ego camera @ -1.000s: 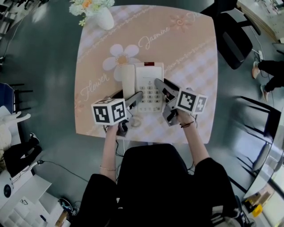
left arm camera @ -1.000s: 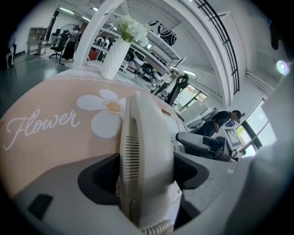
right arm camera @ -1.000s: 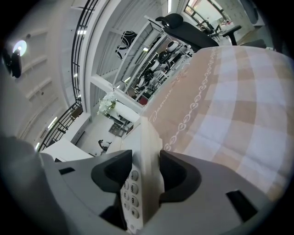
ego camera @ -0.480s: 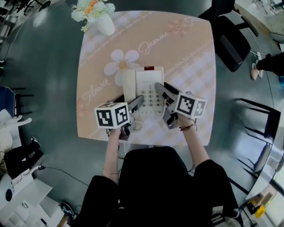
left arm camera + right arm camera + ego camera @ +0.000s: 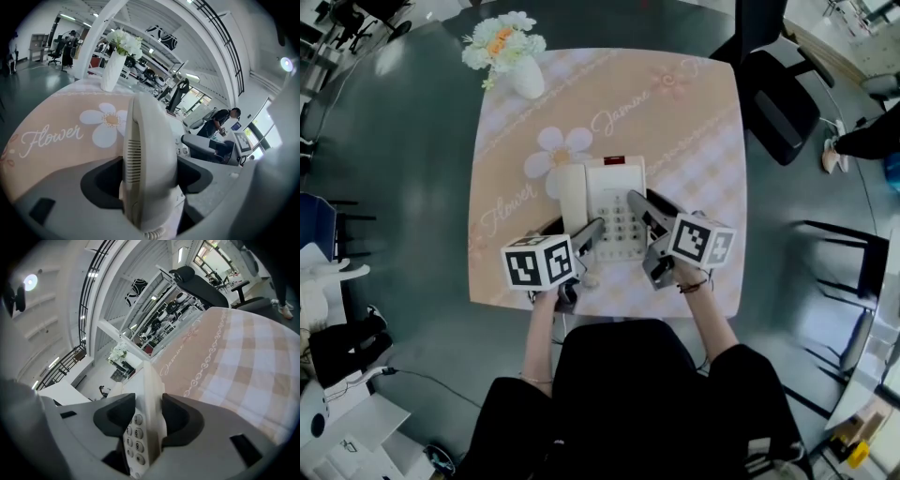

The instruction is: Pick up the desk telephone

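The cream desk telephone (image 5: 614, 199) is in the middle of the table with the pink flower cloth (image 5: 694, 141), its handset (image 5: 572, 192) resting on its left side. My left gripper (image 5: 569, 230) is shut across the handset end of the telephone; in the left gripper view the handset (image 5: 149, 154) fills the gap between the jaws of the left gripper (image 5: 150, 176). My right gripper (image 5: 643, 217) is shut on the telephone's right edge. In the right gripper view, the right gripper (image 5: 149, 416) has one jaw over the keypad (image 5: 133, 434) and one beneath the base. The coiled cord (image 5: 153, 233) hangs at the near end.
A white vase of flowers (image 5: 511, 52) stands at the table's far left corner. A black office chair (image 5: 778, 94) is off the far right corner, and a person's legs (image 5: 853, 145) show at the right edge. Grey floor surrounds the table.
Both grippers keep their hold and have come up a little with the telephone. The head view has shifted, so the table sits lower in the picture.
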Demonstrator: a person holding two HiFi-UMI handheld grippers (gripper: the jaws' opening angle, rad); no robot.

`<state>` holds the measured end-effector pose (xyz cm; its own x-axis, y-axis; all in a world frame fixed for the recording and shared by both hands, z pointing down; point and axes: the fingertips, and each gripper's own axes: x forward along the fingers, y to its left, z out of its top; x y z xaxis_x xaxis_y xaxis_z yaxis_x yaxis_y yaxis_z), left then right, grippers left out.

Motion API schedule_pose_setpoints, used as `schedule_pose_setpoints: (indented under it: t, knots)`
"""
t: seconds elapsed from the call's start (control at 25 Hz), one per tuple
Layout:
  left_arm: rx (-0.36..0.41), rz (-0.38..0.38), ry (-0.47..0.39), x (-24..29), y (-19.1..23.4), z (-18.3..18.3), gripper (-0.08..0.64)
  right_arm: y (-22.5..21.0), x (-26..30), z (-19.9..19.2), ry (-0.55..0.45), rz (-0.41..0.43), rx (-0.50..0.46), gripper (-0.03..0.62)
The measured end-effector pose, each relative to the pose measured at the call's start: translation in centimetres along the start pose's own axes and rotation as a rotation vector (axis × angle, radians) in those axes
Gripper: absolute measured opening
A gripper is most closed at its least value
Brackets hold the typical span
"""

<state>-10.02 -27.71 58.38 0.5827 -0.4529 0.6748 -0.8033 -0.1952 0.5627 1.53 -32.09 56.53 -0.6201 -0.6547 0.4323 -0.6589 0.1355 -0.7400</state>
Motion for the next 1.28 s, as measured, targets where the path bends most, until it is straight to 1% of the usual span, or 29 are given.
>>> schedule_pose_setpoints:
  t: [0.44, 0.6, 0.84, 1.04, 1.28]
  knots:
    - [0.024, -0.001, -0.044, -3.1, -2.4, 0.9, 0.327, 3.1, -2.5, 1.3, -0.05, 0.011, -0.023, 0.166]
    - [0.037, 0.011, -0.062, -4.3, -3.0, 1.1, 0.327, 4.4, -3.5, 1.8, -0.072, 0.025, -0.039, 0.166]
    - [0.05, 0.008, -0.094, -6.0, -4.1, 1.9, 0.325, 6.3, -4.5, 2.6, -0.092, 0.05, -0.067, 0.164]
    - [0.067, 0.023, -0.111, -7.4, -5.0, 2.2, 0.325, 7.6, -5.5, 2.9, -0.109, 0.065, -0.075, 0.164]
    - [0.085, 0.017, -0.137, -8.7, -6.2, 2.7, 0.325, 8.9, -6.7, 3.6, -0.137, 0.081, -0.085, 0.163]
